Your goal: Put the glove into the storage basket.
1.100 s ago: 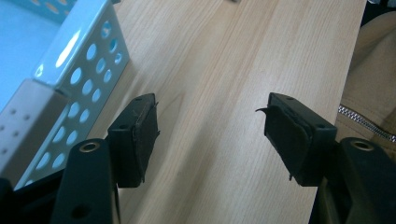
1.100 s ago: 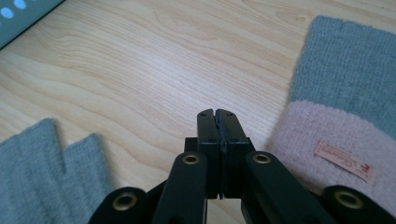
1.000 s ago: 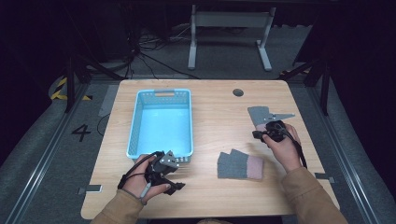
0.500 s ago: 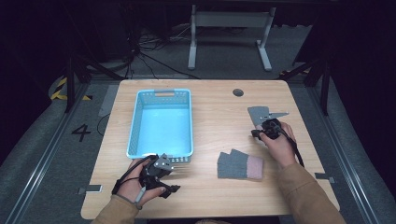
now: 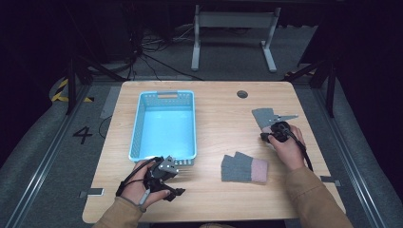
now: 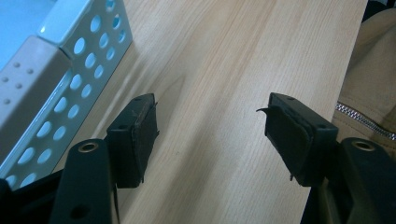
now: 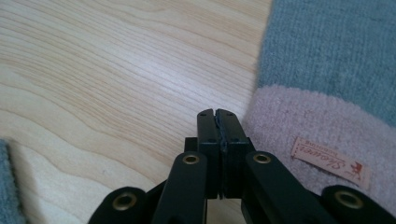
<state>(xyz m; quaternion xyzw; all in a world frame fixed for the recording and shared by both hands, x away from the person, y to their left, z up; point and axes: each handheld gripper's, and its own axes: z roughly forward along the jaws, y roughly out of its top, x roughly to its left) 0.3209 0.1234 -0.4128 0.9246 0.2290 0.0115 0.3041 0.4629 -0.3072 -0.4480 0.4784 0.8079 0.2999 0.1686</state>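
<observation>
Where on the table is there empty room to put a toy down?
The bare wood between the blue basket and the far glove is free, and so is the near edge left of the near glove. It is crowded near the right gripper, beside both gloves.

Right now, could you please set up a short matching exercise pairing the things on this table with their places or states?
Things:
1. basket
2. left claw
3. right claw
4. near glove

Places or states:
A. shut, beside a pink cuff
B. lying flat by the table's near edge
C. light blue, on the table's left half
D. open over bare wood

Pairs: 1-C, 2-D, 3-A, 4-B
</observation>
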